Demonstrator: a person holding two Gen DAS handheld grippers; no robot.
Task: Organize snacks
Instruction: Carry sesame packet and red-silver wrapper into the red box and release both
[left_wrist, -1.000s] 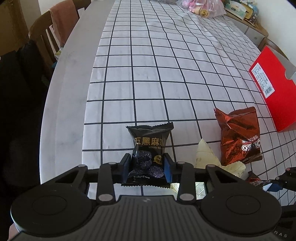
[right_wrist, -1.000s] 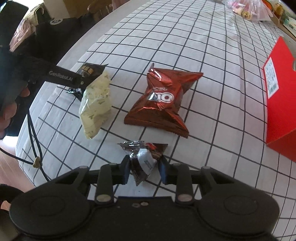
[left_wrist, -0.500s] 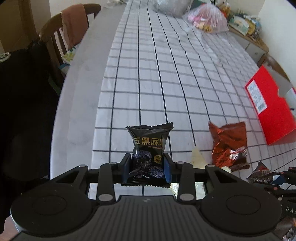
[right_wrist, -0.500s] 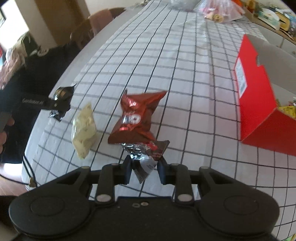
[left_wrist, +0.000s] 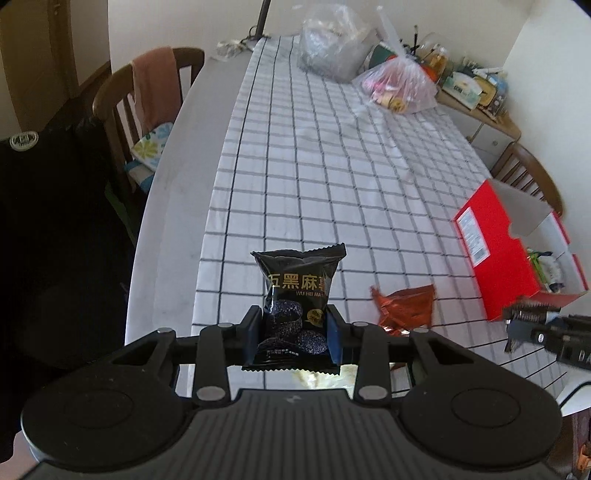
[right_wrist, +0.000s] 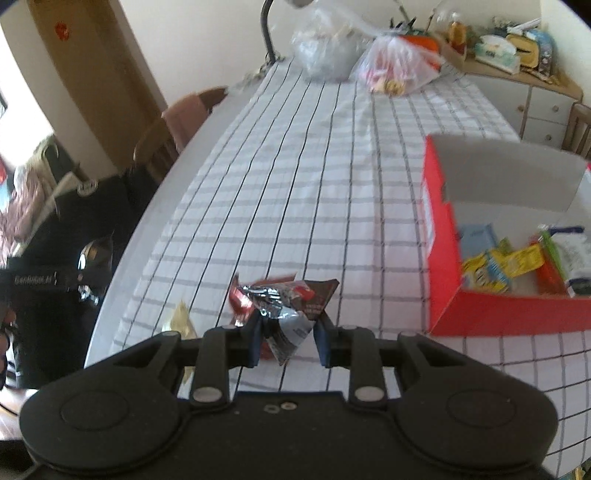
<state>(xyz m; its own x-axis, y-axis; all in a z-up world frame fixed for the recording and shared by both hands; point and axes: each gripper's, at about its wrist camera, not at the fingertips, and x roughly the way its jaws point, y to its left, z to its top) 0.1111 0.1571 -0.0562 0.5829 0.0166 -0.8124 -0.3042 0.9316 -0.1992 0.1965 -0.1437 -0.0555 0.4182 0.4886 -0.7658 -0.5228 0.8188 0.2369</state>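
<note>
Both grippers were up off the worktop (left_wrist: 177, 206), each with a snack. The left gripper (left_wrist: 295, 330) had its fingers (left_wrist: 252, 332) clamped on the lower half of a black snack packet (left_wrist: 297, 295) with gold lettering, the packet standing upright between them, clear of the checked cloth (left_wrist: 314, 177). The right gripper (right_wrist: 288, 341) had its fingers (right_wrist: 252, 341) shut on a small crumpled silver-and-dark-red wrapper (right_wrist: 286, 314), gripped by its lower point, the top flared out above. Landmark: the red box (right_wrist: 498, 312), open, lid flap standing up at its far side, set toward the right edge of the cloth. Inside it lay yellow, green and pale blue packets (right_wrist: 495, 267), partly blurred. The wrapper hung just left of the box's near corner, not over the opening. A copper-red foil bag (left_wrist: 406, 308) lay on the cloth left of the box; a pale yellow packet (right_wrist: 181, 319) lay further left again, mostly hidden behind the gripper body. The black packet was well left of the box. Far beyond the box, two plastic bags (left_wrist: 399, 86) sat at the cloth's end.
</note>
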